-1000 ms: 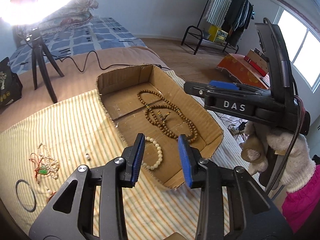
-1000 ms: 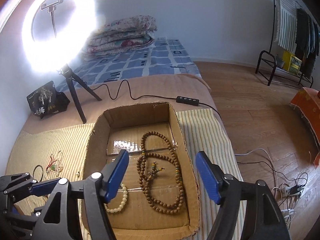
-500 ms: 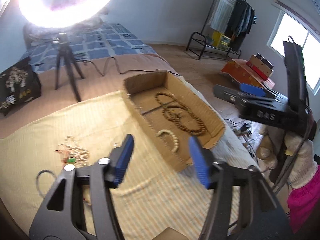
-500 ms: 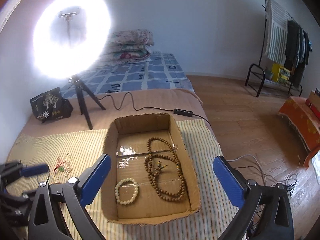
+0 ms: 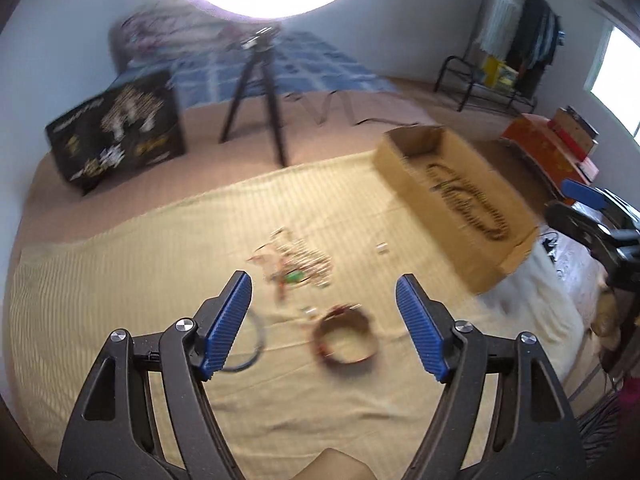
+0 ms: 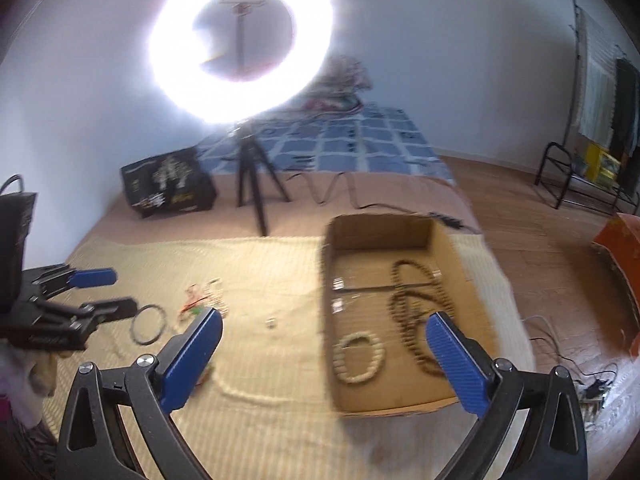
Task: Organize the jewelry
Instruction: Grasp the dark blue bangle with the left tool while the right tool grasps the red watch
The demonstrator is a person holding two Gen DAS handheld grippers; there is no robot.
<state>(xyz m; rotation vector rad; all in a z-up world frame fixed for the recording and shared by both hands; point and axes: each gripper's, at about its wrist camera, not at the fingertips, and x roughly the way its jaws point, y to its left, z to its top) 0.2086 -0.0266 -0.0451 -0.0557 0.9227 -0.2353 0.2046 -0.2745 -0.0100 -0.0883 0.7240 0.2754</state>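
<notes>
I'm working over a striped yellow cloth (image 5: pixel 160 248) spread on a bed, with a ring light (image 6: pixel 240 40) on a tripod at the far edge, a black bag (image 6: pixel 168 188) beside it, and wood floor to the right. The cardboard box (image 6: pixel 400 404) lies with its long side running away from me; inside it a brown bead necklace (image 6: pixel 416 304) stretches along that length beside a white bead bracelet (image 6: pixel 358 358). My left gripper (image 5: pixel 324 328) is opening, empty, above a dark red bracelet (image 5: pixel 346 340) and a tangle of jewelry (image 5: pixel 296 264) on the cloth; my right gripper (image 6: pixel 324 360) gapes wide, holding nothing.
</notes>
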